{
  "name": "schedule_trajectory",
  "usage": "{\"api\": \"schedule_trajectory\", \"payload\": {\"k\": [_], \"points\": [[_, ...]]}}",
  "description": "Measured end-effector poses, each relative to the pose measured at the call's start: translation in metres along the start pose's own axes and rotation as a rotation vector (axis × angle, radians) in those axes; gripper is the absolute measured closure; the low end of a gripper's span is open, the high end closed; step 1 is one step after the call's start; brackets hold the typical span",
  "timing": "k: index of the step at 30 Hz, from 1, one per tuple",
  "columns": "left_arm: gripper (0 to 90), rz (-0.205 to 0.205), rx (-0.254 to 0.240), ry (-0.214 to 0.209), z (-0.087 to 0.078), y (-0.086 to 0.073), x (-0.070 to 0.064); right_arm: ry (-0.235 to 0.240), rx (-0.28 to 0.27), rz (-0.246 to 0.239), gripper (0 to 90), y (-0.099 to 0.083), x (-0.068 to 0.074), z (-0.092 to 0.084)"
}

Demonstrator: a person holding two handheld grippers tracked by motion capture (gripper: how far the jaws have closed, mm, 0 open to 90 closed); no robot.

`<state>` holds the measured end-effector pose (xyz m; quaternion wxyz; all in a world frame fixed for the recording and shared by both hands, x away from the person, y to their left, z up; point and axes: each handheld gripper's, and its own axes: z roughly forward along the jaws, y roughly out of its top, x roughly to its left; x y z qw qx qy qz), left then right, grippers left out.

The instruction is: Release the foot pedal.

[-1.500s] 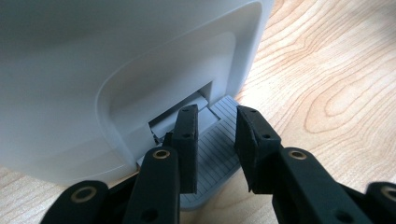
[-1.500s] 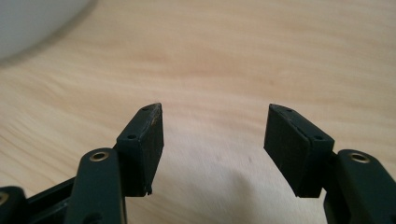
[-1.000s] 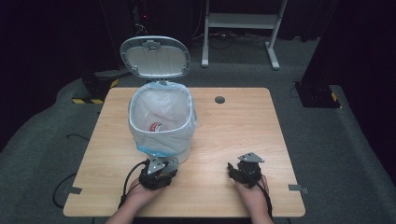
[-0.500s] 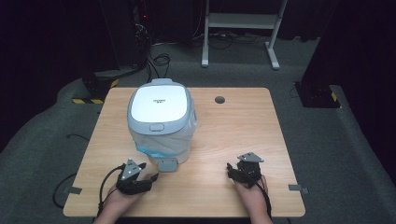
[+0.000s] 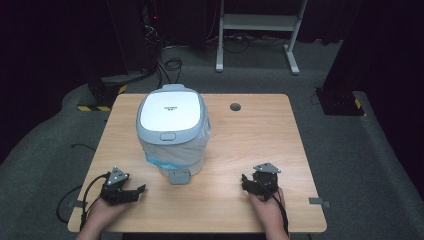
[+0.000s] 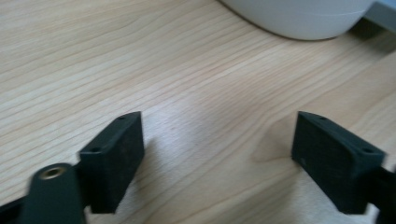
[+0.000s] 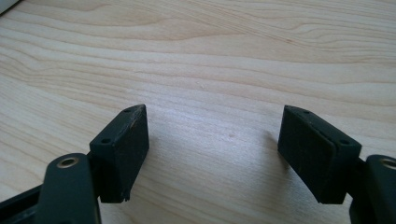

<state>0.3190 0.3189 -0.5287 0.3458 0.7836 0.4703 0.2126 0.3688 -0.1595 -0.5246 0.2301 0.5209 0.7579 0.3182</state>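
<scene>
High view, bin: a small white plastic pedal bin with a grey-rimmed lid (image 5: pixel 172 131) stands on the left-centre of the light wooden tabletop (image 5: pixel 260 130). Its lid lies flat and shut, a pale blue bag liner bunches out under the rim, and the grey foot pedal (image 5: pixel 179 176) points toward the person.
High view, left claw: the left claw (image 5: pixel 134 192) rests low on the near-left part of the tabletop, near the bin's pedal side but apart from it, jaws spread with nothing between them.
High view, right claw: the right claw (image 5: pixel 247 183) sits on the near-right part of the tabletop, well apart from the bin, holding nothing.
Left gripper view: two black jaws stand wide apart over bare wood; they have just been opening, and the gap holds nothing. The rounded white base of the bin (image 6: pixel 299 18) shows at the top edge, with a grey corner beside it.
Right gripper view: two black jaws are parted over bare wood grain; they too have just been opening, with nothing between them.
Progress, judged: the work on the bin looks finished. The lid is down, the liner is seated, and both claws are released and away from it.
Left to do, judged: apparently nothing on the bin itself; at most, settling both hands at rest.
</scene>
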Motion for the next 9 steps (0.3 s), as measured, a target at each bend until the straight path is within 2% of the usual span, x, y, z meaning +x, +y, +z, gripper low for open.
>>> {"api": "schedule_trajectory", "payload": {"k": [2,9], "points": [[20.0,-0.012,-0.006,0.003,-0.0007,-0.0017,-0.0003,-0.008,0.001,0.006,24.1,0.0004,0.0022,0.0005],[18.8,-0.002,-0.004,-0.009,-0.0009,-0.0018,0.0004,-0.019,0.003,0.017,20.0,0.0007,0.0028,0.0011]]}}
